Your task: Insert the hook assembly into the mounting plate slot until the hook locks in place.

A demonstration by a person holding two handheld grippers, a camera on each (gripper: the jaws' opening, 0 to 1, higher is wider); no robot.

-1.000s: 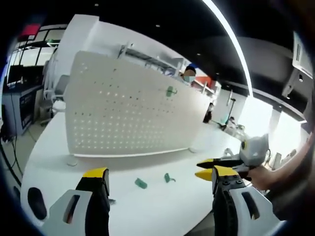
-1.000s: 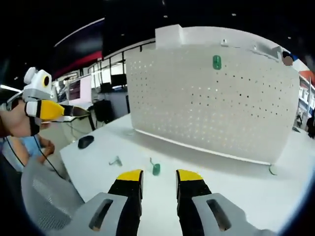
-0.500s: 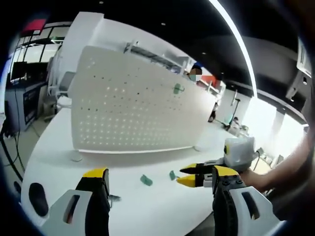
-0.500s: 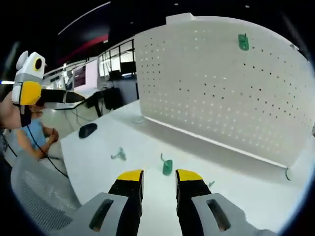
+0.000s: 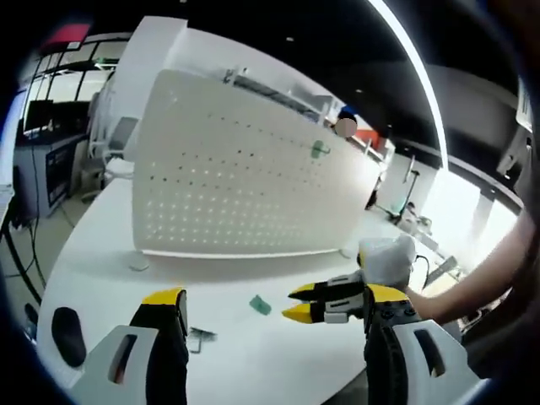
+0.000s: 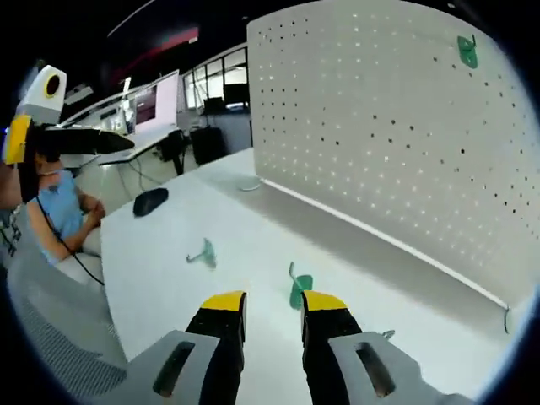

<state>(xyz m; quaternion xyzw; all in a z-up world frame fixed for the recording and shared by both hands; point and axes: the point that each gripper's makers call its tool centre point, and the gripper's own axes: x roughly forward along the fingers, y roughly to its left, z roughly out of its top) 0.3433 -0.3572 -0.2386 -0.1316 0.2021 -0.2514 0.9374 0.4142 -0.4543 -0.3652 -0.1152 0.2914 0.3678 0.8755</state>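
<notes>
Left gripper view: the left claw [image 5: 270, 305] hangs above the white tabletop [image 5: 101, 270] with its yellow-tipped jaws wide apart and nothing between them. A green hook [image 5: 260, 305] lies on the tabletop ahead, near the tips of the right claw [image 5: 297, 303], which enters from the right with jaws slightly parted. The white perforated mounting plate [image 5: 245, 198] stands upright behind, bearing one mounted green hook [image 5: 319, 150]. A black computer mouse [image 5: 67, 335] lies at lower left.

Right gripper view: the right claw [image 6: 272, 300] has its jaws narrowly apart, empty, just short of a green hook [image 6: 299, 285] on the tabletop [image 6: 253, 245]. A second loose hook [image 6: 203, 253] lies to the left. The mounting plate [image 6: 396, 135] carries a hook [image 6: 467, 51] near its top.
</notes>
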